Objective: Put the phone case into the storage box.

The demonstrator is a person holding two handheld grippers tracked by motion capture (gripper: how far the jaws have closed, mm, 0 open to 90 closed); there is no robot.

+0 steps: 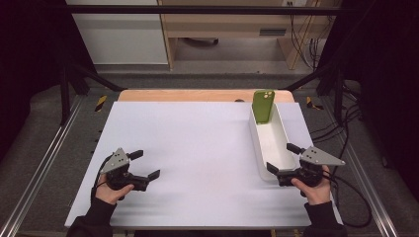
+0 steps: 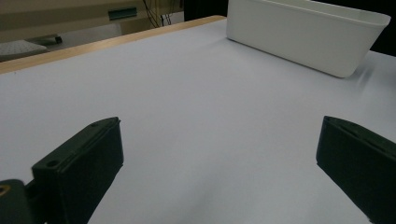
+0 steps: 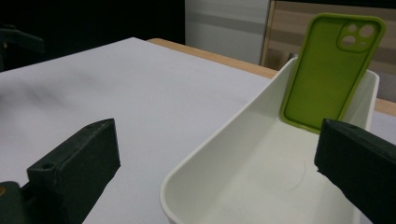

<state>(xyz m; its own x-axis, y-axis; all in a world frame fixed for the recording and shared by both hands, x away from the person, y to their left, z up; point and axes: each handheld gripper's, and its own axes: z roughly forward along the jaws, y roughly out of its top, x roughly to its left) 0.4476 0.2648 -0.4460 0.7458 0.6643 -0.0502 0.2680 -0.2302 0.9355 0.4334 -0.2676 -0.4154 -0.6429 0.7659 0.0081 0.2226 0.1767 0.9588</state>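
Observation:
A green phone case [image 1: 263, 104] [image 3: 330, 74] stands leaning against the far end wall of a long white bin [image 1: 273, 143] [image 3: 224, 140] on the right side of the white table. My right gripper [image 1: 285, 158] [image 3: 215, 172] hovers at the bin's near end, jaws wide open, with nothing between them. My left gripper [image 1: 145, 164] [image 2: 219, 172] is over the bare white table at the front left, also open and holding nothing. The bin's side [image 2: 303, 35] shows at the top right of the left gripper view.
A white sheet [image 1: 197, 148] covers the table, with a wooden edge [image 1: 197, 95] at the far side. Metal rails [image 1: 44, 148] run along both sides. Cables [image 1: 346, 128] lie on the floor at the right. Shelving stands beyond the table.

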